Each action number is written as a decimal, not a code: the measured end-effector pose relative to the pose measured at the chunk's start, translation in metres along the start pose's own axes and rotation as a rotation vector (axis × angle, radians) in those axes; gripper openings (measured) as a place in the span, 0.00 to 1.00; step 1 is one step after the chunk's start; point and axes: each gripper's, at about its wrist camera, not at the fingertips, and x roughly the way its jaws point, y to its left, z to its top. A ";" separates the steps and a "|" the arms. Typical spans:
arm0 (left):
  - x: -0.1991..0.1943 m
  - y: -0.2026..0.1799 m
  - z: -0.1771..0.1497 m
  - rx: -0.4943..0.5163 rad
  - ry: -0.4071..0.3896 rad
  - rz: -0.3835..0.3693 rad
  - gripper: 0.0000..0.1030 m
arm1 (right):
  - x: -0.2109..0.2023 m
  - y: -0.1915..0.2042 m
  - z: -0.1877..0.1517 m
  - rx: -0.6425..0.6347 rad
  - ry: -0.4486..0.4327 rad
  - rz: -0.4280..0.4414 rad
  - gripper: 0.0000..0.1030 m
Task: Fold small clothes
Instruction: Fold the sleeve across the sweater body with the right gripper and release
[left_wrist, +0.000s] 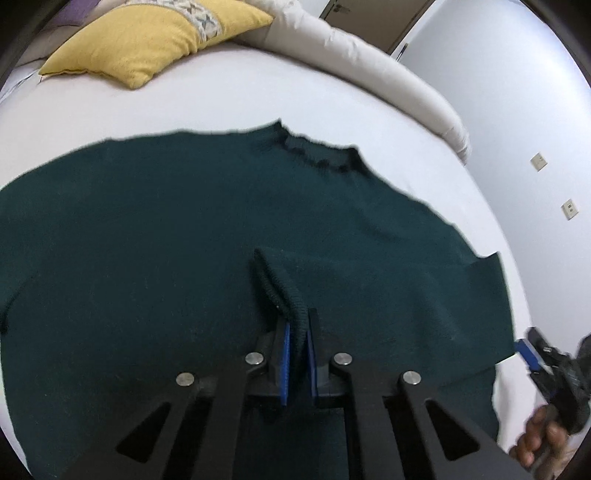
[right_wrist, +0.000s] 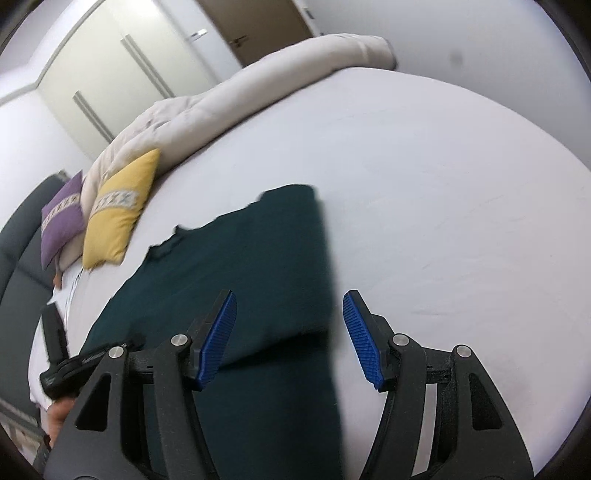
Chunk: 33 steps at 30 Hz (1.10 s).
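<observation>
A dark green knit sweater (left_wrist: 184, 229) lies spread on the white bed sheet (left_wrist: 221, 92), neck (left_wrist: 317, 155) toward the far side. My left gripper (left_wrist: 298, 332) is shut on a ribbed cuff (left_wrist: 280, 291) of the sweater, held over its body. In the right wrist view the sweater (right_wrist: 258, 266) lies left of centre. My right gripper (right_wrist: 290, 314) is open and empty, just above the sweater's right edge. The right gripper also shows in the left wrist view (left_wrist: 543, 354), at the sweater's right side.
A yellow cushion (left_wrist: 147, 40) and a purple cushion (right_wrist: 62, 218) lie at the head of the bed. A rolled beige duvet (right_wrist: 258, 92) runs along the far side. Wardrobe doors (right_wrist: 122, 62) and wall sockets (left_wrist: 537, 161) stand beyond.
</observation>
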 end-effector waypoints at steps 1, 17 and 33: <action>-0.008 0.001 0.002 0.002 -0.024 -0.003 0.08 | 0.004 -0.004 0.003 0.007 0.002 -0.003 0.56; 0.003 0.058 0.025 0.002 -0.105 0.085 0.09 | 0.104 0.004 0.049 -0.039 0.105 -0.078 0.55; 0.007 0.047 0.010 0.019 -0.114 0.044 0.09 | 0.141 -0.003 0.071 -0.073 0.127 -0.152 0.01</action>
